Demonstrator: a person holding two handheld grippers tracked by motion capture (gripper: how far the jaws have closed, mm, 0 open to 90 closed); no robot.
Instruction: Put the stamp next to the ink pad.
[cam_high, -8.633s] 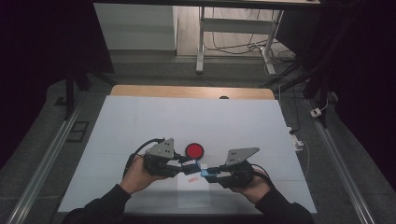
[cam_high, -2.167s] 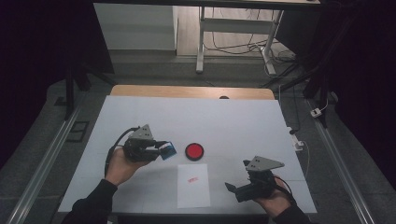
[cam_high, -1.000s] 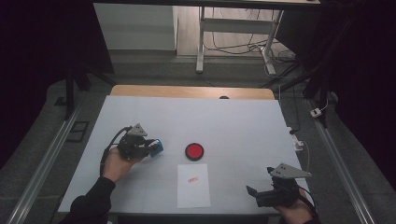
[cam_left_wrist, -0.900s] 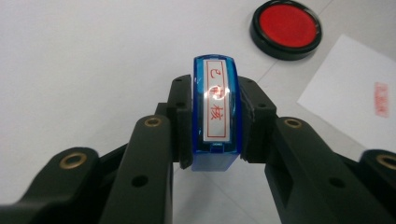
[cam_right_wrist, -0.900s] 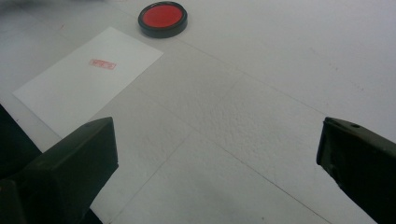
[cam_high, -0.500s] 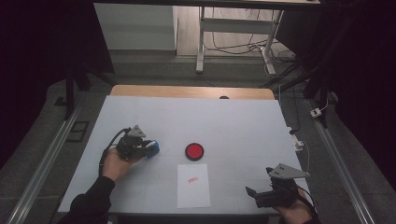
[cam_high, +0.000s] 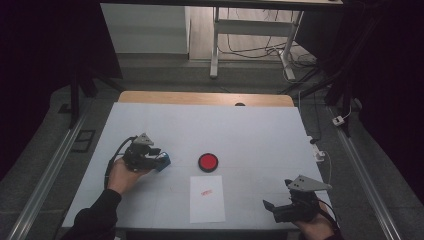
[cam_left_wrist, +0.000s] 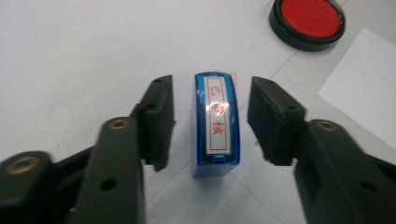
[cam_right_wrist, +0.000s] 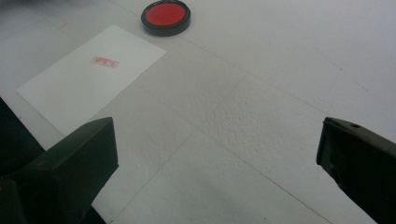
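A blue stamp (cam_left_wrist: 216, 124) with a white label in red characters stands on the white table (cam_high: 250, 130), also seen as the blue stamp (cam_high: 163, 161) at the left. My left gripper (cam_left_wrist: 210, 123) straddles it; its jaws have just been opening and the pads stand clear of the stamp on both sides. A round red ink pad (cam_high: 207, 161) in a black case lies mid-table, the ink pad (cam_left_wrist: 307, 21) just beyond the stamp. A white sheet (cam_high: 207, 198) bears a small red imprint (cam_right_wrist: 105, 61). My right gripper (cam_high: 272, 209) rests open near the front right edge, nothing between its jaws.
The table's wooden far edge (cam_high: 205, 98) lies at the back. A metal stand (cam_high: 250, 30) and cables sit on the floor beyond. Rails run along both sides of the table.
The left gripper's jaws have spread apart and let go of the blue stamp, which now stands on the table. The right hand has stayed where it was.
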